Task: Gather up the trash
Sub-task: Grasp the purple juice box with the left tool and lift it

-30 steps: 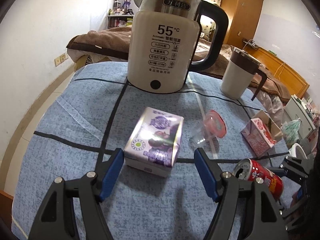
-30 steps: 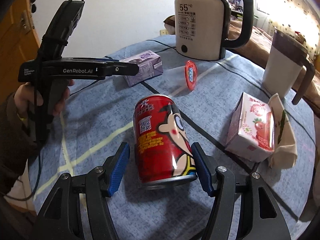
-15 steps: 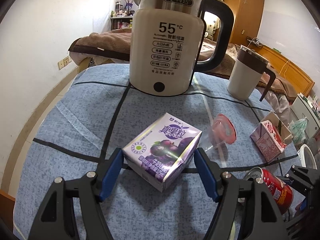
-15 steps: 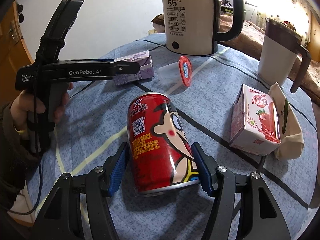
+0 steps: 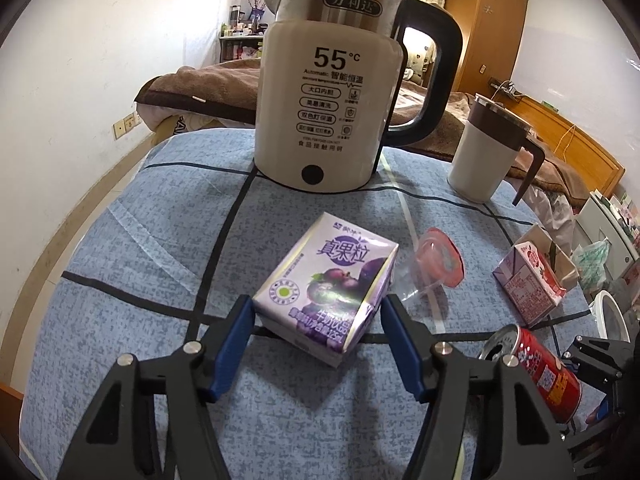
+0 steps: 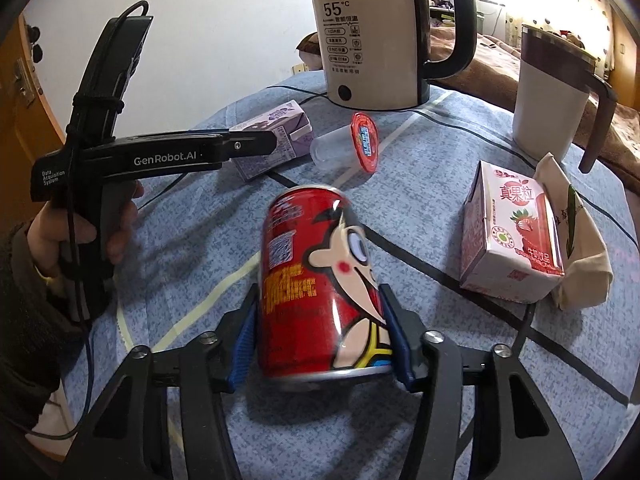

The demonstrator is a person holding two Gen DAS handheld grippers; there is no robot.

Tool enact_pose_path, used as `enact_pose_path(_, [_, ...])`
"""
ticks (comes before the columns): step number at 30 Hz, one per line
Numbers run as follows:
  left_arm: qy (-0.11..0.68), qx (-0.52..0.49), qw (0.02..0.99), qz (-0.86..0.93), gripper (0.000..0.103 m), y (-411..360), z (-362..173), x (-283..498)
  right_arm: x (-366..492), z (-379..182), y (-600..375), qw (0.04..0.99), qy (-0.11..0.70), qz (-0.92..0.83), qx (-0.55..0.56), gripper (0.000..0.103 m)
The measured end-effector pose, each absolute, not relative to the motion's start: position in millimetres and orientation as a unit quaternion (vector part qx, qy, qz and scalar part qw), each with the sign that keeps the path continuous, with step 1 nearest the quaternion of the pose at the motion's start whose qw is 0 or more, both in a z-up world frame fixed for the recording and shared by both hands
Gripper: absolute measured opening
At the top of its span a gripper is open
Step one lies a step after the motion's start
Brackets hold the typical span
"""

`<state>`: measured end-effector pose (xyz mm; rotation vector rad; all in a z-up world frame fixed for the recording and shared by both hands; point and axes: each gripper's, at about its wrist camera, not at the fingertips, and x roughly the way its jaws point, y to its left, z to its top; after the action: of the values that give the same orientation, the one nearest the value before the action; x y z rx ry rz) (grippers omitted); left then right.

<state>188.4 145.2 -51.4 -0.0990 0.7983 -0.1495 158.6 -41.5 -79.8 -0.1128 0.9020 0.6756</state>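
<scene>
Surface: table under a blue mottled cloth (image 5: pixel 132 280) with dark and pale grid lines. Room behind it: white walls, a bed with a brown blanket (image 5: pixel 208 84), wooden wardrobe (image 5: pixel 486 20) at the back.

On the cloth: cream electric kettle (image 5: pixel 326 112) marked 55°C at the far side, white mug with brown lid (image 5: pixel 486 152) to its right. Trash is spread in front of them.

Left gripper (image 5: pixel 316 322): jaws have just been closing around the purple juice carton (image 5: pixel 328 280). Blue pads sit at both sides of its near end; left pad looks in contact, right pad touching or just off, can't tell.

Right gripper (image 6: pixel 320 328): jaws have just been closing on the red drink can (image 6: pixel 324 280), which lies between them, open end toward the camera, both pads against its sides. Can is motion-blurred and tilted.

Clear jelly cup with red lid (image 5: pixel 438 264) lies on its side just right of the purple carton. Pink strawberry carton (image 6: pixel 510 236) stands right of the can, against a beige cloth bag (image 6: pixel 580 248).
</scene>
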Motion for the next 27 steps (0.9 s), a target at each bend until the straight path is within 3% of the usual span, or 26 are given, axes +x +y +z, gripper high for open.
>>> enact_pose_path(4, [0.390,-0.034,0.916,-0.086,0.067,141.0,-50.9,187.7,158.5,-80.0,-41.4,0.844,0.427,0.320,-0.053,0.055])
enact_pose_path(8, [0.400,-0.018,0.912,-0.091,0.076,137.4,-54.5,195.5,158.7,-80.3,-41.7,0.843,0.427,0.322,-0.051,0.055])
enact_pose_path(16, [0.420,-0.062,0.900,-0.104,0.076,145.6,-63.4,211.7,157.9,-80.3,-42.0,0.843,0.428,0.324,-0.047,0.055])
enact_pose_path(22, [0.415,-0.051,0.902,-0.105,0.059,139.1,-61.9,207.4,156.9,-80.4,-42.6,0.844,0.427,0.322,-0.044,0.054])
enact_pose_path(27, [0.407,-0.040,0.907,-0.105,0.056,132.8,-57.9,196.9,152.3,-78.8,-49.8,0.849,0.424,0.315,-0.033,0.054])
